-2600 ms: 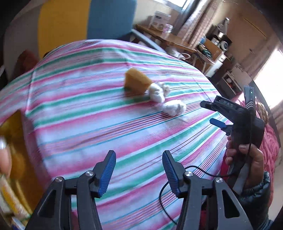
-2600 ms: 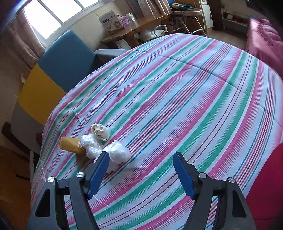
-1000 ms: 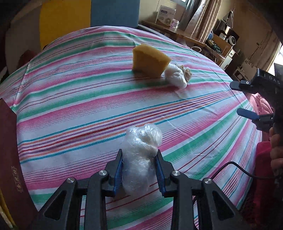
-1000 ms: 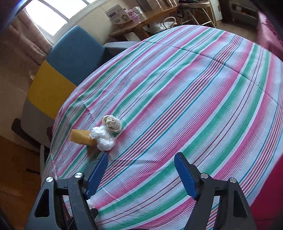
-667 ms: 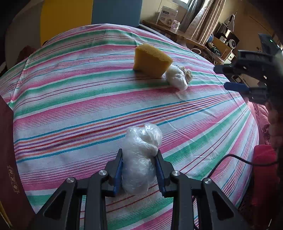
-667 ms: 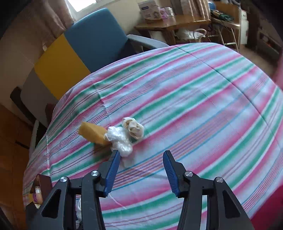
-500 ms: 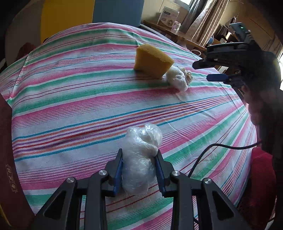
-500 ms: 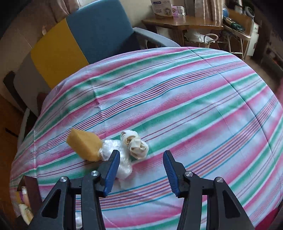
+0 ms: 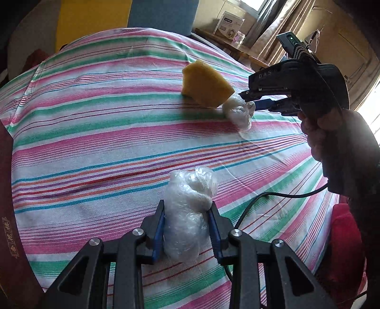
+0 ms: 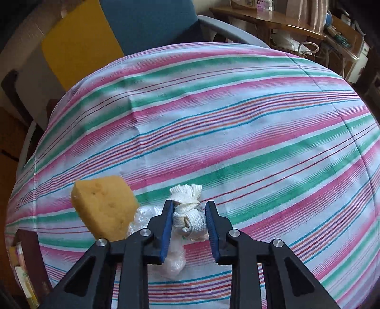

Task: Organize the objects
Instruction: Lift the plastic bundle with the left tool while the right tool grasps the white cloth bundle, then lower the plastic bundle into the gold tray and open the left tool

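Observation:
My left gripper (image 9: pixel 186 228) is shut on a crumpled clear plastic wad (image 9: pixel 190 199), low over the striped tablecloth (image 9: pixel 95 142). Farther back lie a yellow sponge (image 9: pixel 205 86) and a second plastic wad (image 9: pixel 237 111). A hand (image 9: pixel 332 133) holds my right gripper (image 9: pixel 251 101) down at that pile. In the right wrist view, the right gripper (image 10: pixel 188 221) has its jaws closing on a white knotted cord bundle (image 10: pixel 187 214), with both blue pads against its sides. The sponge (image 10: pixel 104 209) stands just left of it, and the plastic wad (image 10: pixel 173 261) lies underneath.
A blue and yellow chair (image 10: pixel 118 28) stands behind the table, with a wooden desk (image 10: pixel 261 16) beyond it. A dark red book (image 9: pixel 9 214) lies at the table's left edge. A black cable (image 9: pixel 249 206) trails over the cloth. Red fabric (image 9: pixel 344 237) lies at the right.
The right gripper swung in over the pile, came down, and narrowed its jaws from wide apart onto the cord bundle. The left gripper kept its hold on the plastic wad in place.

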Tool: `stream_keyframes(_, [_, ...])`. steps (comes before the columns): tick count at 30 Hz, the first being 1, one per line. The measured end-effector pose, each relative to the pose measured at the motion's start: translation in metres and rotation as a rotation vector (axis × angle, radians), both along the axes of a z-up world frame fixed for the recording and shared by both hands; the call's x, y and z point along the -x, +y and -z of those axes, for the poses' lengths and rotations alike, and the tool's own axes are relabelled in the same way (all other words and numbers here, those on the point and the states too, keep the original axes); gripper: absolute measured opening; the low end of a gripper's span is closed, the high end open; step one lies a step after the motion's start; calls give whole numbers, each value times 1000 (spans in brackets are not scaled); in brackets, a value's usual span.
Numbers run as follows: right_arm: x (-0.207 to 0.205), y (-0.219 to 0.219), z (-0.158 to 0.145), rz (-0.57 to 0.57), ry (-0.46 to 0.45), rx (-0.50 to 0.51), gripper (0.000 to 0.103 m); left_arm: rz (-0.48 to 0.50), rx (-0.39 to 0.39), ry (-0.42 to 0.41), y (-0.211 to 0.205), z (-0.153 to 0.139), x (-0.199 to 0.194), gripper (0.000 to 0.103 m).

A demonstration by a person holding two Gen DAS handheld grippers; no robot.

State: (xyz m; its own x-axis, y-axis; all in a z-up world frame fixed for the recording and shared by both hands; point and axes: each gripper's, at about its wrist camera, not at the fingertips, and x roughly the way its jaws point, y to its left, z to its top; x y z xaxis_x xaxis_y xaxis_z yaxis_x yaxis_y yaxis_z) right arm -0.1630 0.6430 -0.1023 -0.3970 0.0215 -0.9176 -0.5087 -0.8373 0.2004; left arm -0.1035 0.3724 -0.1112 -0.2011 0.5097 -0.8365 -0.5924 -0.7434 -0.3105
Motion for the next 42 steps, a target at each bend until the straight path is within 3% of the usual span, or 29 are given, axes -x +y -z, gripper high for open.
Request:
stream_keyframes(8, [-56,4,-19,56,40,7,25,13,6,1,2,-1,3,32])
stream_keyframes(12, [-83,-14,-30,33,33,-10,25,5,16,-6,1,-5,2,32])
stream_keyframes(18, [-101,-54,-3,-31,3,34,25,-7,-21,27,-21,-34,-10,32])
stream_keyframes(21, [-96,-65,1,-69,-17,-10,25,-23,-54,44,-42,-54,-19,32])
stream_keyframes(35, [-92,-72,4,-103,-36,-73,25,-252,-126,34,-174,-86,-22,32])
stream_keyframes(42, [-89,-75,6,-116,-44,-89,25,-406,-163,-68,-228,-74,11,32])
